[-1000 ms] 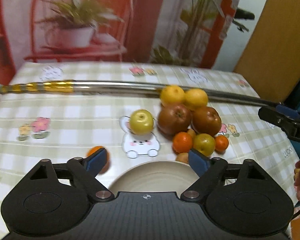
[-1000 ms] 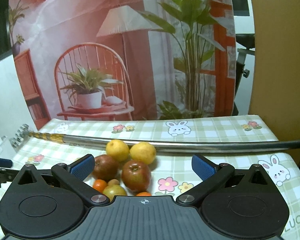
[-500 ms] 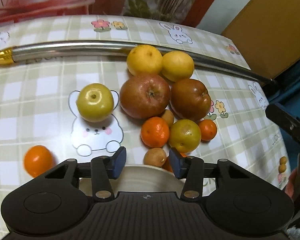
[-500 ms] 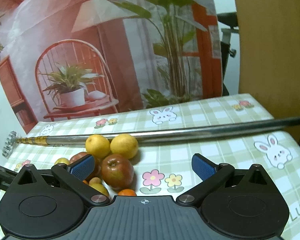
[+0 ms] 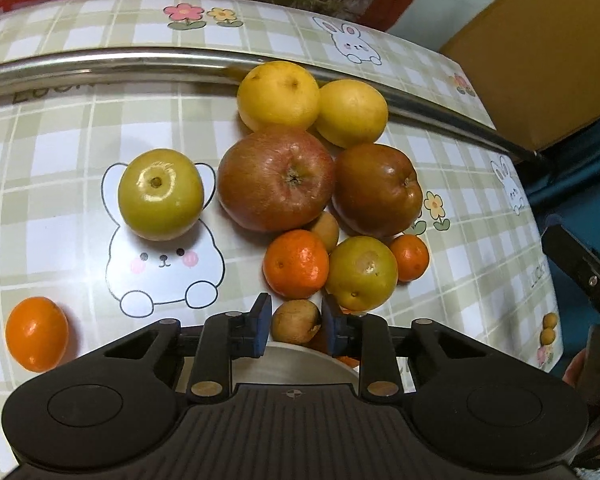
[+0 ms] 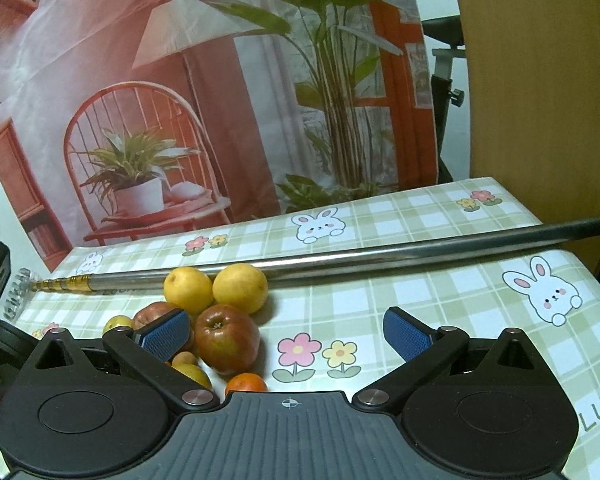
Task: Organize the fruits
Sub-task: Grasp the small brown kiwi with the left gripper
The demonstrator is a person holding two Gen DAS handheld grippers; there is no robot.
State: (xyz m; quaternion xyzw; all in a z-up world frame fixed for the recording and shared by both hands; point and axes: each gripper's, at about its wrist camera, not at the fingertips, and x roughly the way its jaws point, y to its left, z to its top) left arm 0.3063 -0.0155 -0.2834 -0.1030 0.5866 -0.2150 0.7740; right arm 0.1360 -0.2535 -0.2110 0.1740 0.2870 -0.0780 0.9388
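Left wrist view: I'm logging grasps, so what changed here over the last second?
The left gripper dipped toward the fruit pile and its fingers closed from wide open onto the small brown fruit beside the plate. The right gripper is open as before, holding nothing. The apples, lemons, oranges and metal pole lie where they did.

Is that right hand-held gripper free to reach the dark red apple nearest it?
Probably yes. The right hand-held gripper stands open with nothing between its jaws, and the red apple sits just ahead toward its left pad, its top uncovered. The yellow fruits and small fruits crowd its sides, so a grasp from above looks easiest.
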